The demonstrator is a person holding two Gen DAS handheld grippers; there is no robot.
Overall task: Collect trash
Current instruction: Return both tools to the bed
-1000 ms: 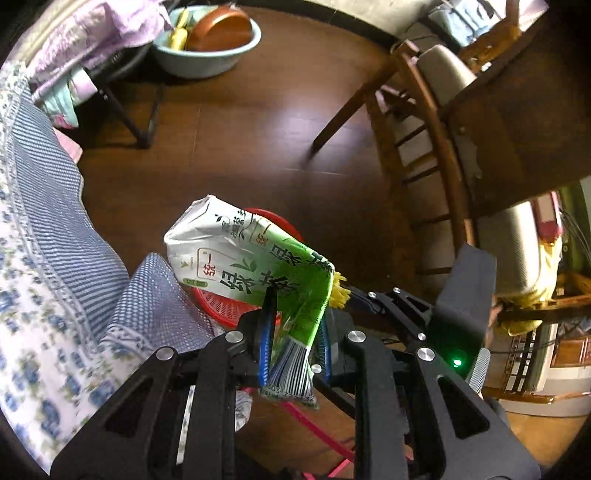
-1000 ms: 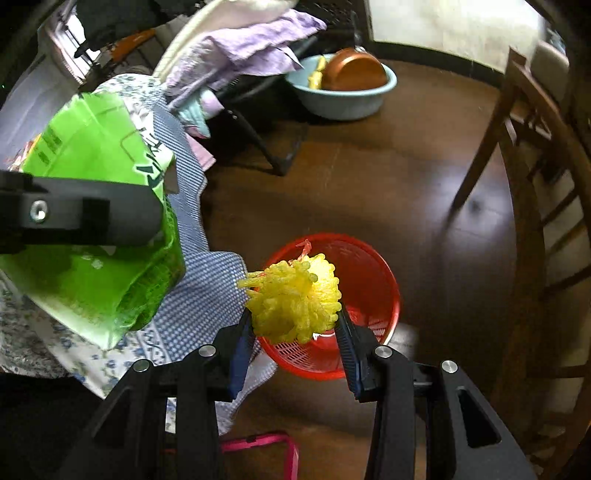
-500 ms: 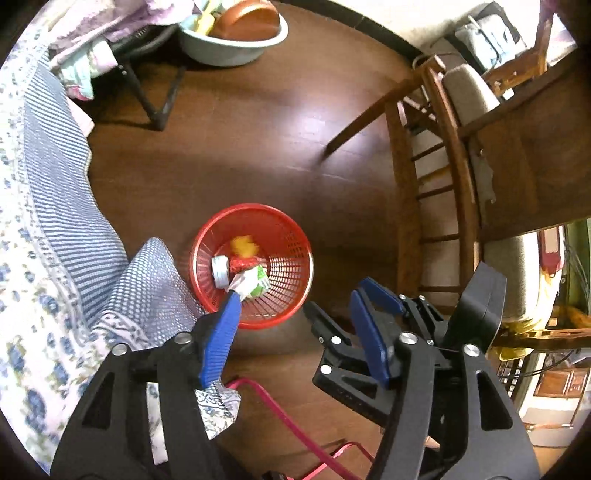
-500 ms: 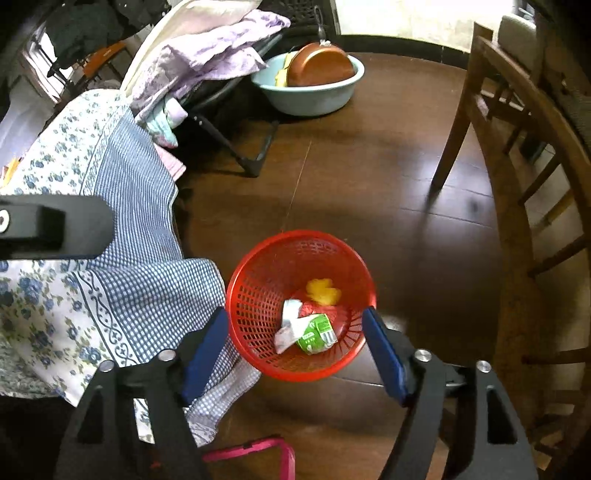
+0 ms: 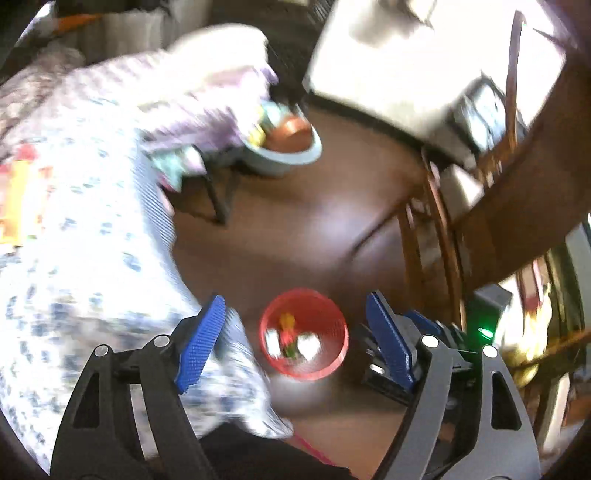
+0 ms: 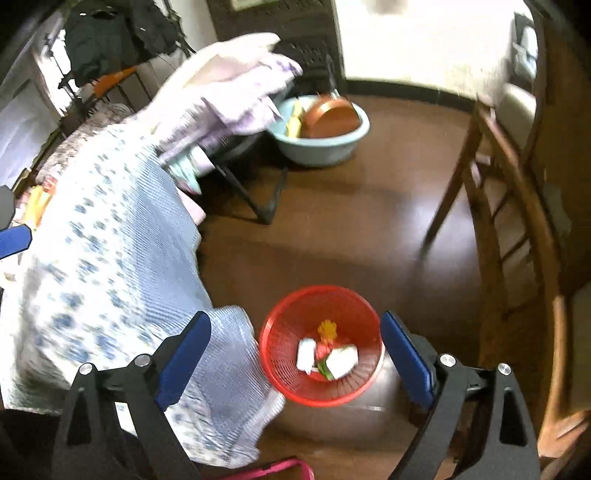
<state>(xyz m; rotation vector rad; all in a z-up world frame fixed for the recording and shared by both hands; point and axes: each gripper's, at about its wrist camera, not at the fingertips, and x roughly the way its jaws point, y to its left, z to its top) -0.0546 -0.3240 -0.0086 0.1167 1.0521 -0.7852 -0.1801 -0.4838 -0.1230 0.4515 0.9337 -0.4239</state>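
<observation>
While both grippers' fingers [image 5: 201,343] [image 6: 404,356] gape empty: one red basket [image 6: 284,384], about four trash pieces [image 6: 341,360] inside.

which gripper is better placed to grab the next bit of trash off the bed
Left, probably. Both grippers are open and empty, but the left gripper is already over the floral bedspread; the right gripper frames the red basket.

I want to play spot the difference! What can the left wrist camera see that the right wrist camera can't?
Only the left wrist view: a green light on a dark box by the chair, and the left tongs, open and empty. Only the right wrist view: dark clothes hanging at the back, a pink frame at the bottom edge, and the right tongs, open and empty. Both: the red basket with trash in it, the blue basin, the flowered cloth and the wooden chair.
</observation>
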